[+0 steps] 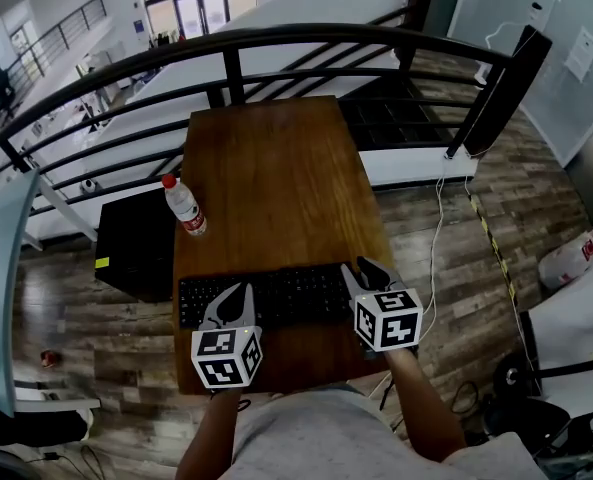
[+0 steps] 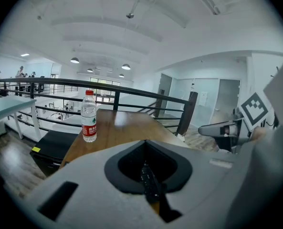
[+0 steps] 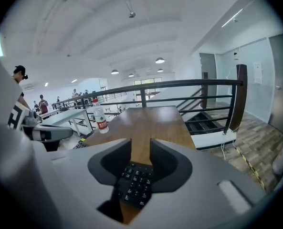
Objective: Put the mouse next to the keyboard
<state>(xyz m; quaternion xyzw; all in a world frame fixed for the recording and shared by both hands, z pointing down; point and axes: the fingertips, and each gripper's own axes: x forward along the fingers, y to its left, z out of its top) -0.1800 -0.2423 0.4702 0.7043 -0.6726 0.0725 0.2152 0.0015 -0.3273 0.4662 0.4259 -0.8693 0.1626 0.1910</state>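
Found bare wood across the far half of the table [image 1: 276,158], open to a pass from either side. Met one upright obstacle there: a water bottle [image 1: 184,206] standing near the left edge, apart from the keyboard [image 1: 276,296]. Saw the keyboard spanning most of the near width, leaving a strip of open wood just beside its right end, partly under the right gripper [image 1: 364,271]. Noted a narrow bare band along the near edge. Marked a black railing [image 1: 276,43] curving round the far end and a black cabinet [image 1: 136,243] just beside the left side.
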